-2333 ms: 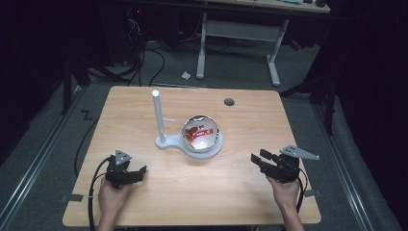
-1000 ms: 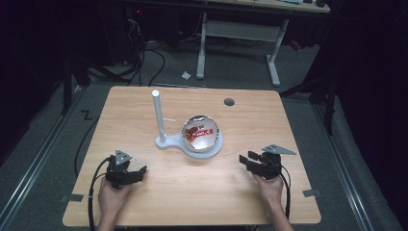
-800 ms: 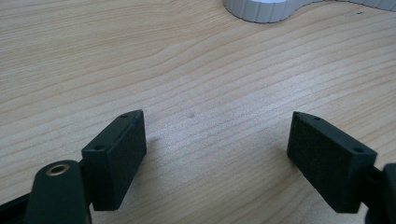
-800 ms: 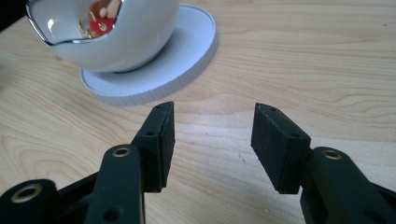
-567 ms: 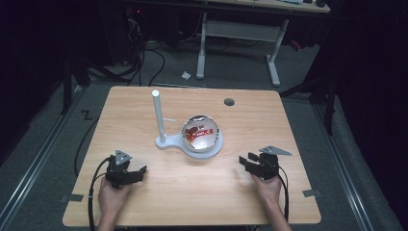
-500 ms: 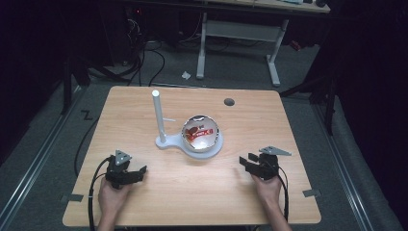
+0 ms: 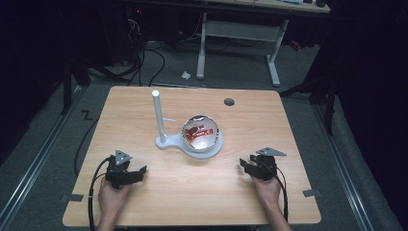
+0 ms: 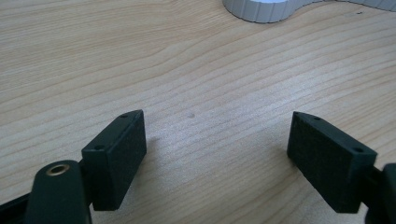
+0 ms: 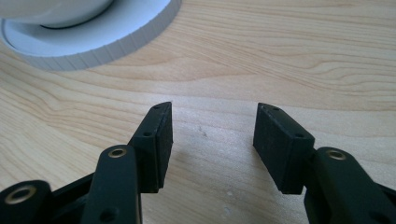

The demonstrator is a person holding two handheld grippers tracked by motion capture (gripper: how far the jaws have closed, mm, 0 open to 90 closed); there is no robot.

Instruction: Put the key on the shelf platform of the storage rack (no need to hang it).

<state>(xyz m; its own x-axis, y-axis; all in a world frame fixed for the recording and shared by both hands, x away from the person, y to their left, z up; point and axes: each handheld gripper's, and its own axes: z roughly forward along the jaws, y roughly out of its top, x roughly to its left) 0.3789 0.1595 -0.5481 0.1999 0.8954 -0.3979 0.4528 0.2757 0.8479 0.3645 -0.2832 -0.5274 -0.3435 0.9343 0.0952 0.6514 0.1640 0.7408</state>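
Below, my left claw (image 7: 126, 172) and right claw (image 7: 257, 167) rest near the bench (image 7: 298, 144) edge, both wide and empty (probably a ready pose), flanking the white stand (image 7: 166, 142) and foil-lined bowl (image 7: 201, 134) mid-bench.

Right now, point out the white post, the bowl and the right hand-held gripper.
white post (image 7: 158, 115), high view, middle of its upright shaft.
bowl (image 7: 201, 133), high view, on its shiny inside.
right hand-held gripper (image 9: 212, 135), right gripper view, midway between its open jaws.

place: lab | cues: lone wooden table (image 7: 144, 103), floor cables (image 7: 144, 62), dark surround, second desk frame (image 7: 238, 29)
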